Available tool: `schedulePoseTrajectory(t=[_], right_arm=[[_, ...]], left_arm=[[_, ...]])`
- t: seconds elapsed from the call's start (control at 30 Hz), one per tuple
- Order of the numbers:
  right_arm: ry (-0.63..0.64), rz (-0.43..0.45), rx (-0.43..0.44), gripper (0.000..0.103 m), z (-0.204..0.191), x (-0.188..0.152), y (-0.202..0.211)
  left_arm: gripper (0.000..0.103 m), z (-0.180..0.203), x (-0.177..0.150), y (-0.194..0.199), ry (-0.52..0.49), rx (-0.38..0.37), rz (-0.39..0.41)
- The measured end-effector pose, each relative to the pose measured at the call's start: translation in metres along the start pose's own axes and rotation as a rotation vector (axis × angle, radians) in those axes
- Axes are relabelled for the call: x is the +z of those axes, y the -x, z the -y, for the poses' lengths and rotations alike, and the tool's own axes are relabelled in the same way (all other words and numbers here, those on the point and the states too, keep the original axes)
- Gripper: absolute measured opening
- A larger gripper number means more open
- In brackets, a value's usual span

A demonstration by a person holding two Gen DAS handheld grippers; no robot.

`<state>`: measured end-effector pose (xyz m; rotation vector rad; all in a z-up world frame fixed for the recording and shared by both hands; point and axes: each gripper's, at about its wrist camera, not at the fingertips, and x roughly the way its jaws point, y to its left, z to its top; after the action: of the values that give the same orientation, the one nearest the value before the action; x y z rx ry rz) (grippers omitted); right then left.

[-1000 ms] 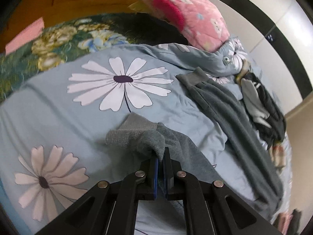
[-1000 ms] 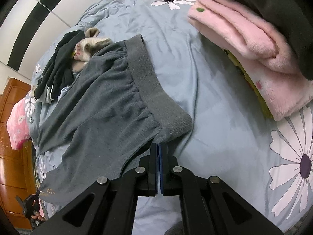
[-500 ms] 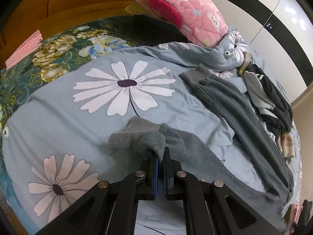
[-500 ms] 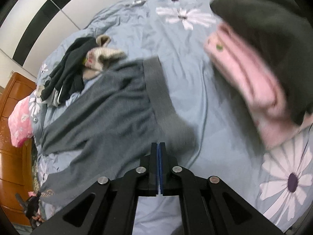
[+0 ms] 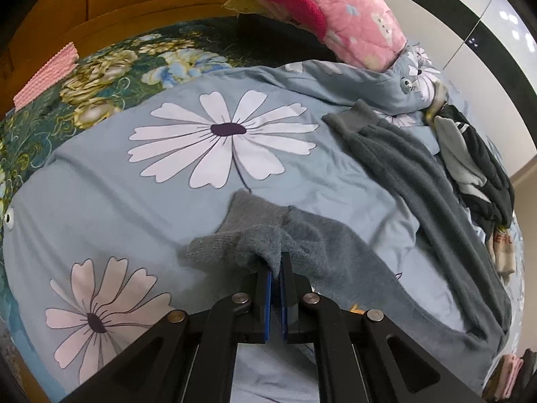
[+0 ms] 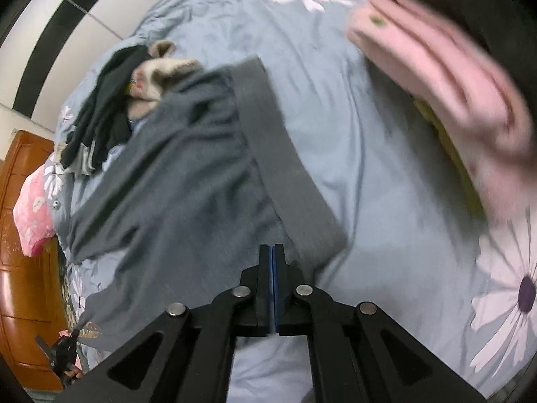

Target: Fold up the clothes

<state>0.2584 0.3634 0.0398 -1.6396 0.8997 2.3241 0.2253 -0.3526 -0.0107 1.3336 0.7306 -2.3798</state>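
My left tool (image 5: 276,268) is closed on one leg cuff of the grey sweatpants (image 5: 419,181), the ribbed knit bunched up and pinched between the blue pads. My right tool (image 6: 272,252) has its pads pressed together with no gap showing; it sits at the corner of the waistband (image 6: 278,154), but that view is smeared and I cannot tell whether any cloth is actually caught between the pads.

The sweatpants lie spread on the bed (image 5: 100,208), over the blue daisy-print cover. From the left view one leg runs away to the far cuff (image 5: 349,121) near the pink quilted bundle (image 5: 335,16), while the other comes back to my tool. A dark heap of other clothes (image 5: 476,168) lies just beside the far leg, and a folded pink blanket (image 6: 443,87) sits well apart from the waistband in the right view.

I judge this garment soft, thick and fairly light, a fleece that drapes, sags and stretches instead of holding a line. It should not slip much, since the nap grips the pads, but a single-layer pinch may let the lower layer drop away. The ribbed cuff and the elastic waistband are the firmest parts, so I would take hold there, through both layers, at the corners. Dragging may wrinkle the cover and snag the dark heap.
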Motion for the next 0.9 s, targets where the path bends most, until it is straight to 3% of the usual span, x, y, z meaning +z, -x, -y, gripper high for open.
schedulePoseTrajectory(t=[0.07, 0.33, 0.37, 0.47, 0.7, 0.9], right_arm=[[-0.041, -0.024, -0.001, 0.036, 0.011, -0.007, -0.006], [-0.167, -0.091, 0.087, 0.038, 0.018, -0.021, -0.038], [-0.173, -0.089, 0.098, 0.036, 0.015, -0.022, -0.039], [-0.157, -0.081, 0.118, 0.006, 0.008, -0.026, -0.039], [-0.128, 0.062, 0.266, 0.005, -0.010, -0.005, 0.012], [-0.076, 0.148, 0.368, 0.005, -0.059, 0.062, 0.027]], left_arm=[[0.004, 0.000, -0.002, -0.002, 0.002, 0.006, -0.007], [0.004, 0.002, -0.002, 0.003, 0.010, -0.001, -0.008], [0.004, 0.002, -0.002, 0.004, 0.012, -0.003, -0.008], [0.004, 0.001, -0.002, 0.006, 0.020, -0.005, -0.009], [0.004, 0.014, 0.017, 0.014, 0.048, -0.020, -0.002], [0.004, 0.080, 0.085, 0.004, -0.005, -0.035, 0.028]])
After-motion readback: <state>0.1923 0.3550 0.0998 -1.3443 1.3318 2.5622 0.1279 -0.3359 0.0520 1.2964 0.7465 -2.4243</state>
